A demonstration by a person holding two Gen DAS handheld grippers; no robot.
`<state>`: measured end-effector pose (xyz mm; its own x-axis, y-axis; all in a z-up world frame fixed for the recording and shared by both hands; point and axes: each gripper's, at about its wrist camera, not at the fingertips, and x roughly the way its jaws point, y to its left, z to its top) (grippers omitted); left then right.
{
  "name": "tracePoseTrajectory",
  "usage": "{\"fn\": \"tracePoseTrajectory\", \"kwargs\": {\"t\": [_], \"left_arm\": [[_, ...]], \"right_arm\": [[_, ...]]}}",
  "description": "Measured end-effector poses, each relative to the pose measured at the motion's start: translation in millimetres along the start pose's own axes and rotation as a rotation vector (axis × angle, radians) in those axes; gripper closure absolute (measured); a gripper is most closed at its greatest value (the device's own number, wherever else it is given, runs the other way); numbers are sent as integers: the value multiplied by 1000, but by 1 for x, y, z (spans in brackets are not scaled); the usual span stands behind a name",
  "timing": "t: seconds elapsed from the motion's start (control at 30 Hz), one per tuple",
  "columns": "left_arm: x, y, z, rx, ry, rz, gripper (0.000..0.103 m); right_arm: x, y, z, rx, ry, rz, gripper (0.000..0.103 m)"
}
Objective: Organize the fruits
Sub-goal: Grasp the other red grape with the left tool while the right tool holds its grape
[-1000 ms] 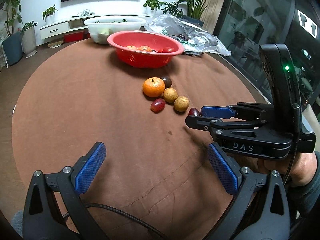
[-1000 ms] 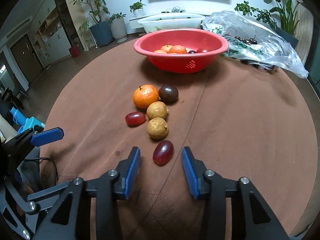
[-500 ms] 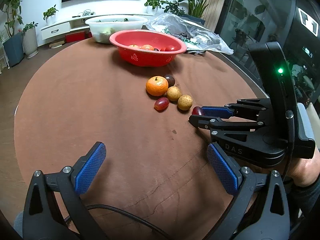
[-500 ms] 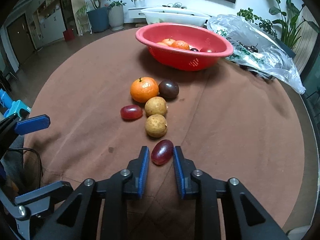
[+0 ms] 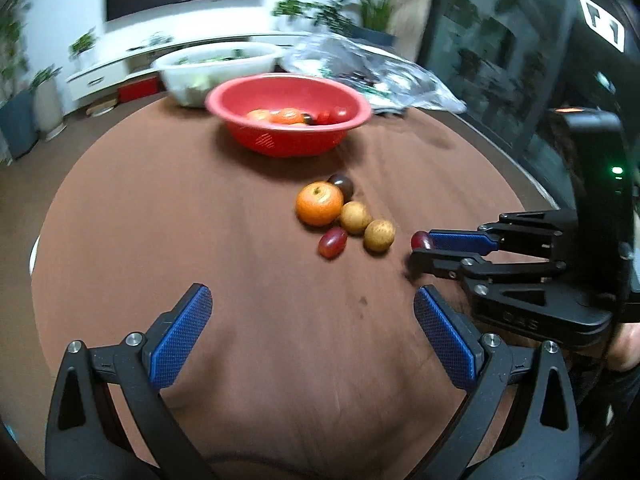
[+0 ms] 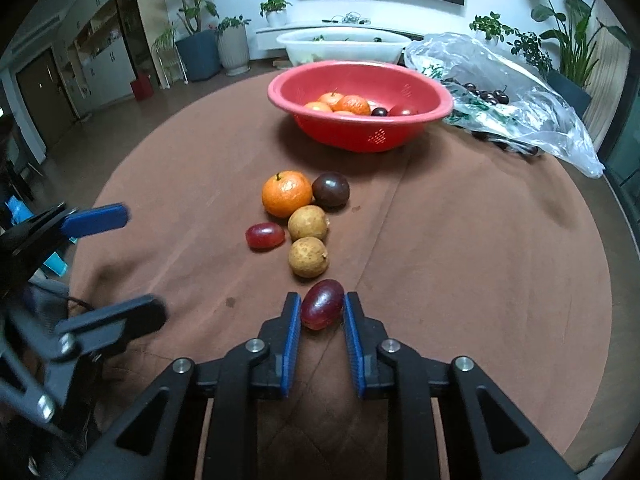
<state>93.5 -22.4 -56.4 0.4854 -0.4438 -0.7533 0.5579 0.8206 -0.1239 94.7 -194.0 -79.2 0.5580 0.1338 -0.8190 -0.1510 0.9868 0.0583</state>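
My right gripper [image 6: 322,300] is shut on a dark red grape [image 6: 322,305] low over the brown tablecloth; both blue pads press its sides. The left wrist view shows that grape [image 5: 419,239] at the tip of the right gripper [image 5: 420,249]. Just beyond lie two tan longans [image 6: 308,257], a second red grape [image 6: 265,235], an orange [image 6: 287,193] and a dark round fruit [image 6: 330,189]. A red basket [image 6: 360,136] further back holds oranges and small dark and red fruits. My left gripper [image 5: 312,296] hangs open over bare cloth, nothing between its fingers.
Behind the basket stand a white basin [image 6: 344,46] and a crumpled clear plastic bag [image 6: 520,120] with cherries at the back right. The round table's edge [image 6: 624,216] curves along the right. A person's hand [image 5: 624,344] holds the right gripper.
The right jaws have closed from wide apart onto the grape lying between them. My left gripper has shifted a little, so the fruit and basket sit differently in its now blurred view.
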Motion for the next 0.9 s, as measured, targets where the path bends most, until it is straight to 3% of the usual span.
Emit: {"fn": "tracePoseTrajectory", "kwargs": {"t": [0.1,0.17,0.23,0.33,0.37,0.5,0.57,0.9], "left_arm": [[15,-5,15,85,51,-20,10],[27,-4,23,105,85,-52,34],[41,-3,29,122,123,-50,41],[53,-5,34,156,149,-52,43],[56,-7,34,168,156,-56,49],[69,-15,33,209,188,-76,54],[72,-15,34,204,195,-89,63],[83,-17,42,215,213,-86,69]], "right_arm": [[-5,-7,-1,22,-15,20,79],[-7,-12,-1,36,-23,24,79],[-8,-17,-2,53,-26,29,79],[-10,-23,-4,69,-34,34,79],[-9,-26,-4,75,-35,35,79],[-8,-30,-6,90,-38,45,79],[-8,-32,-7,95,-39,50,79],[-9,-37,-9,112,-49,61,79]]}}
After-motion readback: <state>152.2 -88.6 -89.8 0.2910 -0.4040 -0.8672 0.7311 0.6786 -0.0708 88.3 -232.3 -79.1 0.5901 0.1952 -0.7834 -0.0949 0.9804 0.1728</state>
